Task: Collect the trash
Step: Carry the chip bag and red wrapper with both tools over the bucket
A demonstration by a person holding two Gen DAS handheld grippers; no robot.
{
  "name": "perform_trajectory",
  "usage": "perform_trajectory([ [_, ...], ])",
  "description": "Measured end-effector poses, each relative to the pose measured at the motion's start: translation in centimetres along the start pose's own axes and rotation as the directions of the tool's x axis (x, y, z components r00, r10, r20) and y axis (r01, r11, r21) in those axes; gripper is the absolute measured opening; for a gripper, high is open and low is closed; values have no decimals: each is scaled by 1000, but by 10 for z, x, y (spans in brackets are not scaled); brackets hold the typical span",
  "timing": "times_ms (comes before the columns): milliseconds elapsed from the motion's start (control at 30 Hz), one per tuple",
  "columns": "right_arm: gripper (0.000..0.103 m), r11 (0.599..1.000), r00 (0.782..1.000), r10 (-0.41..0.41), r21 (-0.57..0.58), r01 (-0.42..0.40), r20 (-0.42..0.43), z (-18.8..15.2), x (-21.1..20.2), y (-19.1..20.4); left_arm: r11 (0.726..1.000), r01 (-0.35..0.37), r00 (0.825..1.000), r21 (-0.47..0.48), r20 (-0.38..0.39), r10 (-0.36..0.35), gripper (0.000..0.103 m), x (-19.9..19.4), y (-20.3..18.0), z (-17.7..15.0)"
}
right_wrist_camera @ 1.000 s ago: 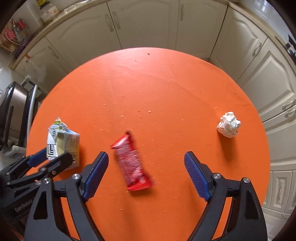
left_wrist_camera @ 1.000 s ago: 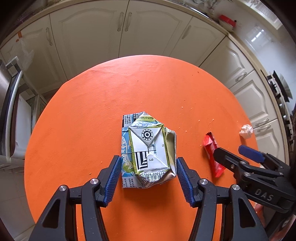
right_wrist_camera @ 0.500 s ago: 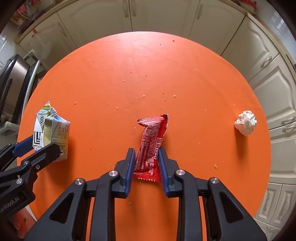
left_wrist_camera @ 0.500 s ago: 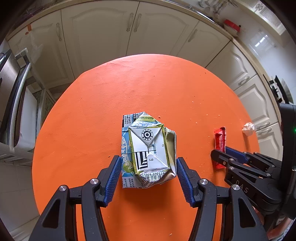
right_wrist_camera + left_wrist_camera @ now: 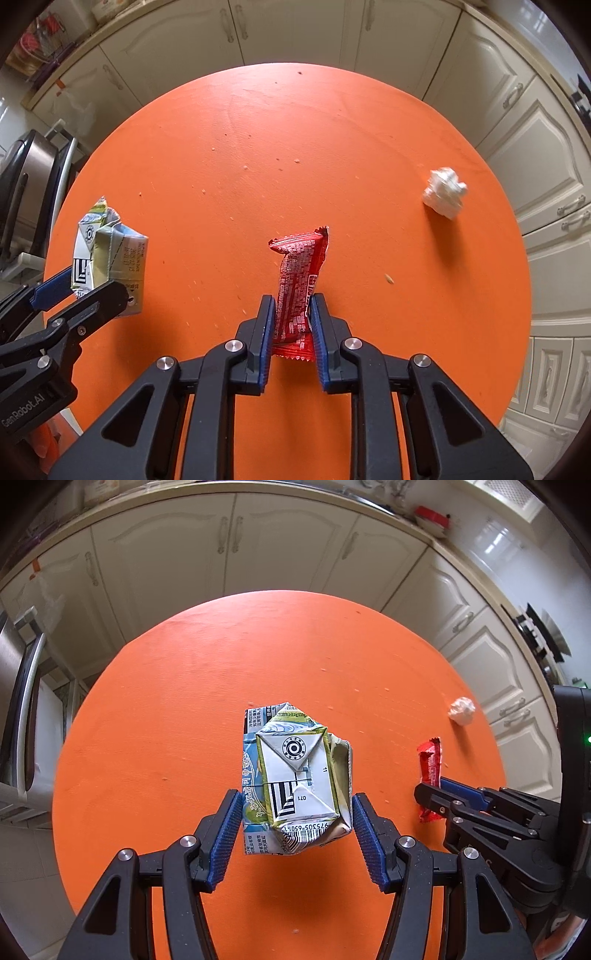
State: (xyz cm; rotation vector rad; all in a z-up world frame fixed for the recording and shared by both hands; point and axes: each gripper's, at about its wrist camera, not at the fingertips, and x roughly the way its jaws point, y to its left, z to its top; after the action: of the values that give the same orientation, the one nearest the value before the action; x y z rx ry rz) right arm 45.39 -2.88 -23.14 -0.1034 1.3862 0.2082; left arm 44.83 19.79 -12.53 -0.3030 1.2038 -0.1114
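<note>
Red crinkly foil snack wrapper [image 5: 300,280], light and slippery, pinched low in just-closing right gripper [image 5: 291,328]; left gripper [image 5: 295,834] clamps crushed, stiff-cornered drink carton [image 5: 295,782].

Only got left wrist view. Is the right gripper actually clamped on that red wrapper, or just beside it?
Observer: Clamped. The right gripper has just been closing, and both pads pinch the red wrapper.
Operator: Which part?
Observer: Its lower half; the top sticks out past the fingertips.
Operator: How does my carton grip look from there?
Observer: The left gripper holds the crushed carton clear of the orange table.
</note>
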Motion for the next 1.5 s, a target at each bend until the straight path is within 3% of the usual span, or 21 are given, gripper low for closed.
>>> perform_trajectory([
  [200,19,998,999,-12,59,11,32,-17,-10,-11,997,24,1000,74,-11,-23,55,-5,-35,-15],
  [433,19,985,998,-34,173,24,55,-57,-31,-57,982,48,999,182,-30,-43,55,-5,-95,-31],
  [633,19,962,994,-74,269,49,84,-100,-59,-113,951,70,997,301,-53,-56,55,1,-163,-51],
  [900,19,913,988,-111,403,60,104,-165,-81,-188,884,89,994,459,-101,-47,55,22,-258,-87],
  [1100,19,854,988,-119,518,49,103,-219,-90,-252,822,125,985,556,-171,-34,55,55,-329,-108],
  [1333,19,775,988,-121,631,34,95,-265,-86,-315,744,118,982,658,-189,11,55,94,-405,-122],
  [1500,19,729,991,-112,684,28,79,-289,-76,-351,703,126,979,700,-203,27,55,126,-449,-132],
])
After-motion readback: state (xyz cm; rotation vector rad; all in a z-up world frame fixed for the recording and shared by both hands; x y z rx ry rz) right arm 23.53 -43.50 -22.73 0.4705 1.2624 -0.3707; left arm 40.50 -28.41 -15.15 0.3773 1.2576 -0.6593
